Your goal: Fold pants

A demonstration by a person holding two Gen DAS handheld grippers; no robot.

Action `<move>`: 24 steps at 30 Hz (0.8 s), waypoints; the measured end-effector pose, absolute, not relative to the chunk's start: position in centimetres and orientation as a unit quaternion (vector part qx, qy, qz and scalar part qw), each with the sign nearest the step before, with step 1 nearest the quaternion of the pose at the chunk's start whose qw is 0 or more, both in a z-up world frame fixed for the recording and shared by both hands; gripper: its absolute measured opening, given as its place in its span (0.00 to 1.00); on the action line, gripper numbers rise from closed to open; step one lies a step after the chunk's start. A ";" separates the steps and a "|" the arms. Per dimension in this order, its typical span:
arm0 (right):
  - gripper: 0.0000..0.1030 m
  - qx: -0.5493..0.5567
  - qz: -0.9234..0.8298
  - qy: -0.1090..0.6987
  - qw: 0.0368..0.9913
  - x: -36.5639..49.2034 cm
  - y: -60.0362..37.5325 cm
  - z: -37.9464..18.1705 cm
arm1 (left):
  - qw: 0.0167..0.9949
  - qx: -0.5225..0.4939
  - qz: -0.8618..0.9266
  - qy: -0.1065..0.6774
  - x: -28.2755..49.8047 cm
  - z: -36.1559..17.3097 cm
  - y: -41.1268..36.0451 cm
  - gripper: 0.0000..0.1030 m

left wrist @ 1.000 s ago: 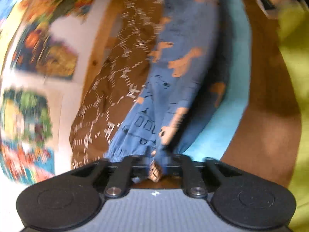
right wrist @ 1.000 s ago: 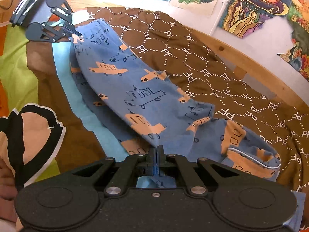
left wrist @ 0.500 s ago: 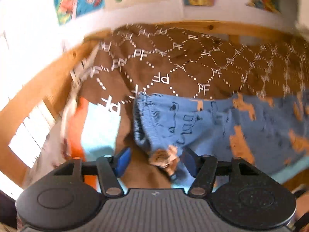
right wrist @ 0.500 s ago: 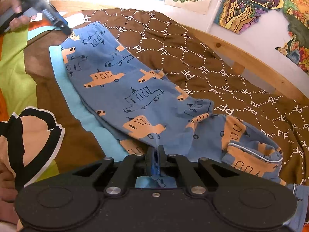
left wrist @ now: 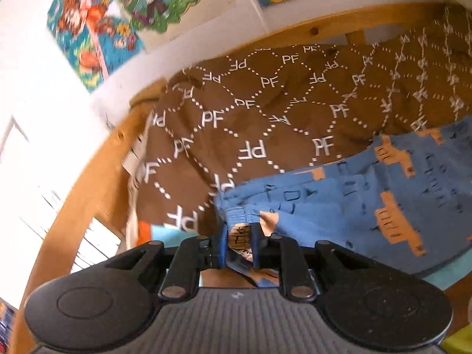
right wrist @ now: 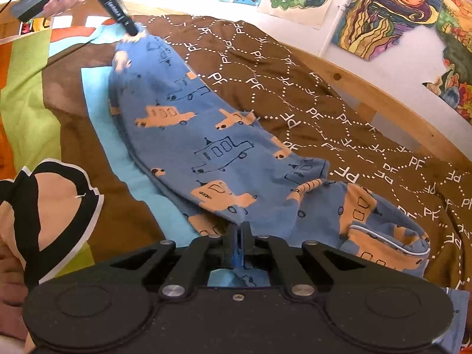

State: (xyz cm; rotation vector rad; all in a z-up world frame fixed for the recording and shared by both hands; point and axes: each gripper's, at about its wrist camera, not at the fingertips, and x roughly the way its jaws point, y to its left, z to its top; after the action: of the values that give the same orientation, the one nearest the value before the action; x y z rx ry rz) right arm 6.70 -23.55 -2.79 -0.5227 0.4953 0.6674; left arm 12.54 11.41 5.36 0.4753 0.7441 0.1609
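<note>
Pants (right wrist: pixel 212 147) across brown blanket (right wrist: pixel 309 94)

So the brown blanket (right wrist: pixel 295 94) with the white dotted "PF" pattern is covering most of the bed. Just behind it the wooden bed frame (right wrist: pixel 383 88) is running along the white wall (right wrist: pixel 339 41), and a bunch of colourful drawings (right wrist: pixel 386 11) are hanging up there above the frame. On the near side of the blanket, a patchwork bedspread (right wrist: pixel 32 109) is showing in green, orange, brown and light blue stripes. In the left wrist view the blanket (left wrist: pixel 265 124) is bunching up against the frame's corner (left wrist: pixel 97 177).
</note>
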 end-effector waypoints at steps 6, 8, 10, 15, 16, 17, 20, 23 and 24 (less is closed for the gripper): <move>0.00 -0.262 0.326 0.247 0.874 6.6 -23.2 -3.1 | 0.883 0.274 0.093 0.370 13.4 1.8 12.4 0.19; 0.00 -0.265 0.330 0.250 0.871 6.5 -23.2 -3.1 | 0.883 0.278 0.092 0.367 13.0 1.6 12.1 0.21; 0.00 -0.267 0.332 0.249 0.870 6.4 -23.1 -3.1 | 0.882 0.278 0.081 0.372 12.7 1.7 12.0 0.28; 0.00 -0.267 0.335 0.256 0.867 6.6 -23.2 -3.1 | 0.894 0.243 0.068 0.370 11.5 2.8 12.5 0.56; 0.03 -0.266 0.334 0.257 0.867 6.6 -23.2 -3.1 | 0.897 0.238 0.069 0.366 11.4 3.3 12.6 0.59; 0.05 -0.263 0.334 0.260 0.867 6.6 -23.3 -3.1 | 0.900 0.234 0.069 0.360 11.3 3.9 12.8 0.65; 0.15 -0.259 0.338 0.260 0.867 6.4 -23.3 -2.9 | 0.913 0.209 0.069 0.343 11.7 6.0 13.3 0.69; 0.29 -0.247 0.341 0.251 0.872 6.2 -23.5 -2.4 | 0.917 0.201 0.063 0.338 14.1 6.9 13.4 0.66; 0.38 -0.239 0.340 0.247 0.875 6.3 -23.5 -2.2 | 0.914 0.209 0.057 0.343 15.2 6.8 13.2 0.61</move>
State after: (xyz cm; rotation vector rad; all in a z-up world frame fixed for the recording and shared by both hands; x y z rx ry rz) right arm 6.26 -23.54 -2.23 -0.4997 0.5165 0.7095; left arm 15.22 13.18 6.77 0.4296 0.7070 0.1170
